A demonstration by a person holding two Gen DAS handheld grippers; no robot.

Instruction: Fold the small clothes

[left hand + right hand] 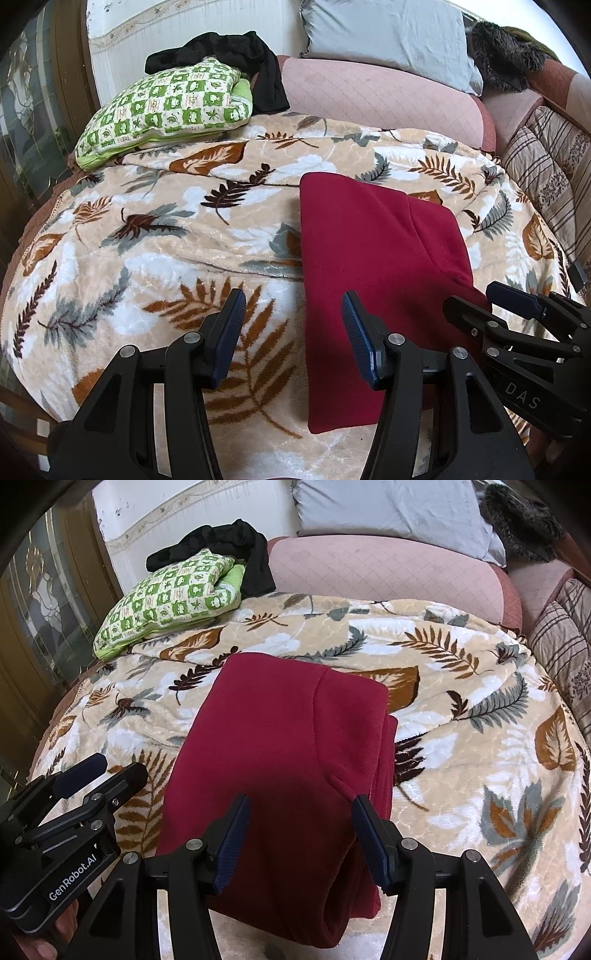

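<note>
A dark red fleece garment (373, 266) lies folded into a long rectangle on the leaf-patterned blanket (155, 236); it also shows in the right wrist view (284, 760). My left gripper (293, 306) is open and empty, hovering over the garment's near left edge. My right gripper (301, 812) is open and empty, just above the garment's near end. Each gripper shows in the other's view: the right one (491, 299) at the garment's right edge, the left one (110, 771) at its left edge.
A green checked pillow (166, 107) with a black garment (236, 55) on it lies at the back left. A pink cushion (380, 103), a grey pillow (388, 33) and a dark furry item (506, 51) are behind. A striped quilt (550, 173) lies right.
</note>
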